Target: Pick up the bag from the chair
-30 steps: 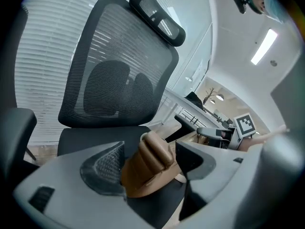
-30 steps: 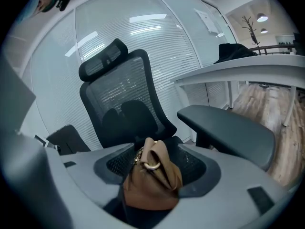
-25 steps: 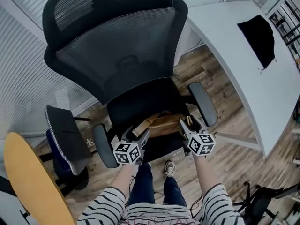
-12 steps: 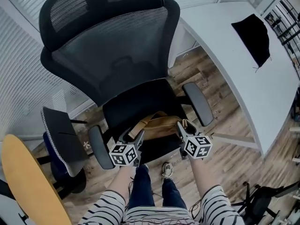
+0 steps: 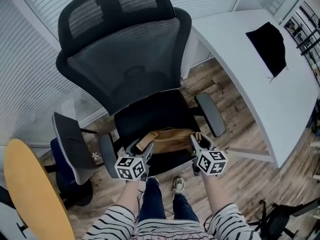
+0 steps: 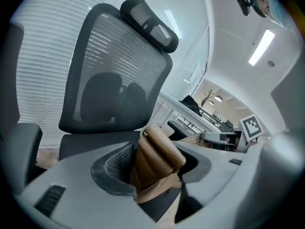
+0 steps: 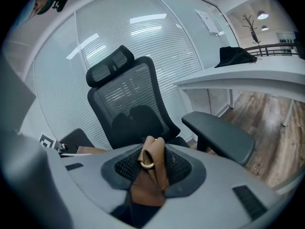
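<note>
A tan leather bag (image 5: 170, 138) hangs between my two grippers over the front of the black office chair's seat (image 5: 150, 116). My left gripper (image 5: 141, 148) is shut on the bag's strap (image 6: 155, 163) at its left end. My right gripper (image 5: 196, 140) is shut on the bag's other end, a brown fold with a metal ring (image 7: 151, 173). In the head view the bag looks lifted slightly off the seat cushion, though contact underneath is hidden.
The chair has a tall mesh back (image 5: 127, 59) and two armrests (image 5: 210, 114), one on each side of the grippers. A white desk (image 5: 255, 79) with a black cloth (image 5: 268, 46) stands to the right. A second chair (image 5: 67, 149) and a yellow round tabletop (image 5: 30, 194) are at left.
Both grippers have stayed shut on the bag and drawn it a little toward the seat's front edge, while the head view shifted slightly.
</note>
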Action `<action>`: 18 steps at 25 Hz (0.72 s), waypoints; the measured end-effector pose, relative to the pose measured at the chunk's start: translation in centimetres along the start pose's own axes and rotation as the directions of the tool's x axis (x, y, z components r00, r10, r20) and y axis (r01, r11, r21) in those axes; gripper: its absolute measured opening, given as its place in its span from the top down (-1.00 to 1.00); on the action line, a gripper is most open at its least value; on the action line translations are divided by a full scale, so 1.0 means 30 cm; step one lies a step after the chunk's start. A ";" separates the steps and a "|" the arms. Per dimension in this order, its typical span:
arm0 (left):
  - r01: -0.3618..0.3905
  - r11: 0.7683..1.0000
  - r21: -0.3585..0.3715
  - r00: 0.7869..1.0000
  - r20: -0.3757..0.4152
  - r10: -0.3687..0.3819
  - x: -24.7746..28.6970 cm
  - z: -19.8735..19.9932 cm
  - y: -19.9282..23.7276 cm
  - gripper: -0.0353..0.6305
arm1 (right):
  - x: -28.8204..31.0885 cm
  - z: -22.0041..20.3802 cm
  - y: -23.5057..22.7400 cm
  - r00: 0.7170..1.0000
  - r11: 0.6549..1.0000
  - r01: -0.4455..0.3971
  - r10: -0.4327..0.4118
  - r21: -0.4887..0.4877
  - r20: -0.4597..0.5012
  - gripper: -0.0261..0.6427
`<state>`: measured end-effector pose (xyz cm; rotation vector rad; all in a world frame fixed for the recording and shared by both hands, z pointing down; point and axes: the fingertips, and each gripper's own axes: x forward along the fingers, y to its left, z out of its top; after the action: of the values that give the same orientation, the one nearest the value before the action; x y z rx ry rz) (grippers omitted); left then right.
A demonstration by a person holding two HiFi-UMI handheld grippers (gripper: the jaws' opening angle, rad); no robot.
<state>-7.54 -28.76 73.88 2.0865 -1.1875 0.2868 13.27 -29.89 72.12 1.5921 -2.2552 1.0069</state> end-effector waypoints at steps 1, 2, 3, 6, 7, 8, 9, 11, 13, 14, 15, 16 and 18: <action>-0.002 1.000 0.004 1.000 0.005 0.002 -0.015 0.015 -0.011 0.14 | -0.015 0.015 0.011 1.000 1.000 0.002 -0.002 -0.003 0.004 0.49; -0.003 1.000 0.009 1.000 0.011 0.003 -0.029 0.030 -0.024 0.14 | -0.029 0.031 0.021 1.000 1.000 0.004 -0.004 -0.005 0.008 0.49; -0.005 1.000 0.013 1.000 0.016 0.004 -0.044 0.046 -0.036 0.14 | -0.044 0.047 0.032 1.000 1.000 0.007 -0.007 -0.007 0.013 0.49; -0.005 1.000 0.027 1.000 0.029 0.005 -0.090 0.094 -0.074 0.15 | -0.093 0.095 0.066 1.000 1.000 0.010 -0.009 -0.013 0.027 0.49; -0.004 0.999 0.032 0.999 0.034 0.003 -0.105 0.113 -0.087 0.15 | -0.111 0.114 0.079 0.999 1.000 0.008 -0.007 -0.017 0.032 0.49; -0.002 0.999 0.037 0.999 0.040 0.001 -0.122 0.133 -0.100 0.15 | -0.129 0.134 0.092 0.999 1.000 0.005 -0.004 -0.021 0.037 0.49; -0.001 0.999 0.043 0.999 0.045 -0.001 -0.139 0.153 -0.115 0.15 | -0.147 0.154 0.106 0.999 1.000 0.001 0.000 -0.026 0.042 0.49; 0.002 0.999 0.054 0.999 0.054 -0.005 -0.176 0.190 -0.148 0.15 | -0.185 0.193 0.132 0.999 0.999 -0.007 0.008 -0.036 0.052 0.49; 0.002 0.998 0.065 0.998 0.063 -0.006 -0.211 0.222 -0.177 0.15 | -0.221 0.227 0.156 0.998 0.999 -0.011 0.014 -0.043 0.064 0.49; 0.000 0.998 0.070 0.998 0.068 -0.005 -0.228 0.237 -0.190 0.16 | -0.237 0.243 0.168 0.997 0.999 -0.013 0.016 -0.047 0.070 0.49; -0.001 0.997 0.074 0.997 0.073 -0.005 -0.244 0.252 -0.202 0.16 | -0.253 0.259 0.181 0.997 0.999 -0.015 0.019 -0.051 0.075 0.49; -0.002 0.997 0.078 0.997 0.078 -0.005 -0.261 0.267 -0.214 0.16 | -0.269 0.275 0.194 0.996 0.998 -0.019 0.023 -0.053 0.080 0.49; -0.003 0.996 0.087 0.996 0.087 -0.005 -0.295 0.298 -0.238 0.16 | -0.302 0.305 0.221 0.995 0.998 -0.029 0.034 -0.058 0.091 0.49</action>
<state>-7.90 -26.57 59.59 2.1952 -1.2453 0.2531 12.91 -27.57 57.83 1.6158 -2.3539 0.8868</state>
